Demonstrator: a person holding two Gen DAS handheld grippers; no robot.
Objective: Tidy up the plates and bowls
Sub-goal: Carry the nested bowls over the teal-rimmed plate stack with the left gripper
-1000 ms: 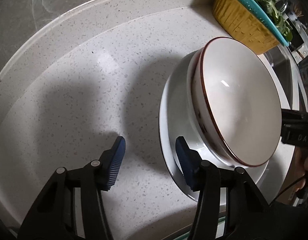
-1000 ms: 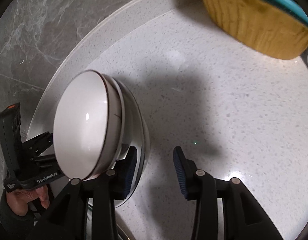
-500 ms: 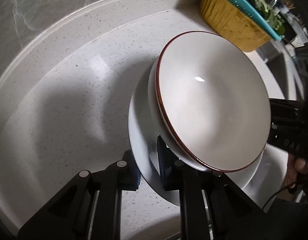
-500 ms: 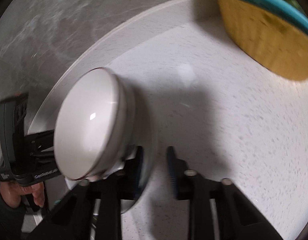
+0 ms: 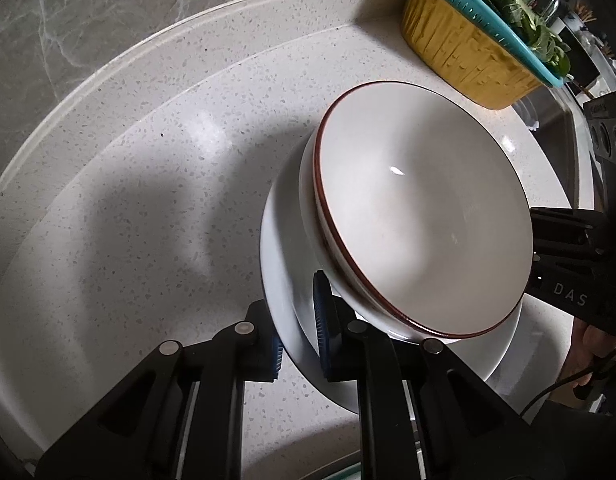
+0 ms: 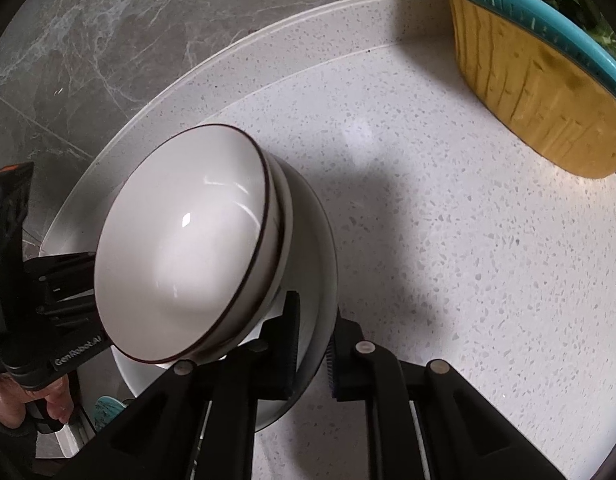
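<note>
On the speckled white desk [image 5: 147, 240], a white plate [image 5: 283, 264] is carrying a stack of white bowls [image 5: 424, 208] with reddish-brown rims, one nested inside another. Both grippers are pinching this plate at opposite edges. The left gripper [image 5: 297, 330] is clamping the plate's rim between its blue pads [image 5: 322, 320], one above the rim and one beneath it. The right gripper [image 6: 312, 344] is doing the same on the far side, its pads [image 6: 291, 344] pressing on the rim from either face. Whether the plate is resting on the desk or lifted slightly cannot be told. Toward the back right, a yellow basin [image 6: 528, 92] is holding a teal colander [image 5: 488, 12] of leafy greens [image 5: 524, 12], well apart from the plate. Grey marbled wall [image 6: 107, 40] is rising behind the desk.
</note>
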